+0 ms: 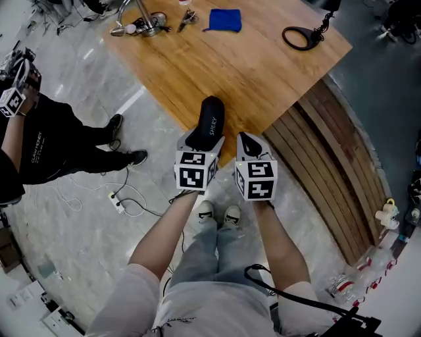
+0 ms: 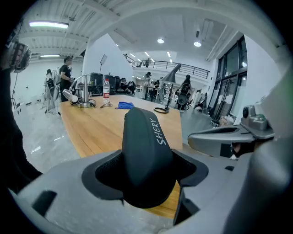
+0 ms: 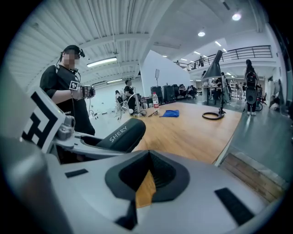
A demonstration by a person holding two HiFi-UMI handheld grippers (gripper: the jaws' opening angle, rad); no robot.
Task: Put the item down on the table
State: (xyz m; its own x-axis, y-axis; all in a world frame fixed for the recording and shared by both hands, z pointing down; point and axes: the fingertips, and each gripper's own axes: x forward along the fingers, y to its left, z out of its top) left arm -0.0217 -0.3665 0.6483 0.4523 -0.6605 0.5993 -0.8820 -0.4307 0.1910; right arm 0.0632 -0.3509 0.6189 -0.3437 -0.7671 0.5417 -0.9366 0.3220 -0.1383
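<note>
Black clothes cover a person (image 1: 39,141) standing on the grey floor (image 1: 85,79) at the far left. A white plug strip (image 1: 117,201) lies on the floor near that person's shoes.

Next come the left tongs (image 1: 208,136). They are spread wide and squeeze a long black case (image 1: 212,117) from both sides. White letters on the case say SHERY. The case is gripped at its near end. The rest of it sticks out in front of the tongs, over the near edge of the wooden table (image 1: 263,72). I cannot tell if it touches the wood. A cube with black and white squares (image 1: 195,170) sits on the back of these tongs.

Just beside them are the right tongs (image 1: 250,146). Their two tips are pressed close together, and only a thin slice of the table shows between them. They hold nothing and touch nothing. They point at the same table edge and have a square-marked cube (image 1: 255,179) too.

Far back on the table, well apart from the case, are a shiny metal stand (image 1: 141,23), then a blue cloth (image 1: 225,20), then a black ring with a cord (image 1: 299,37).

Brown wooden planks (image 1: 329,171) lie stacked below the right side of the table.
</note>
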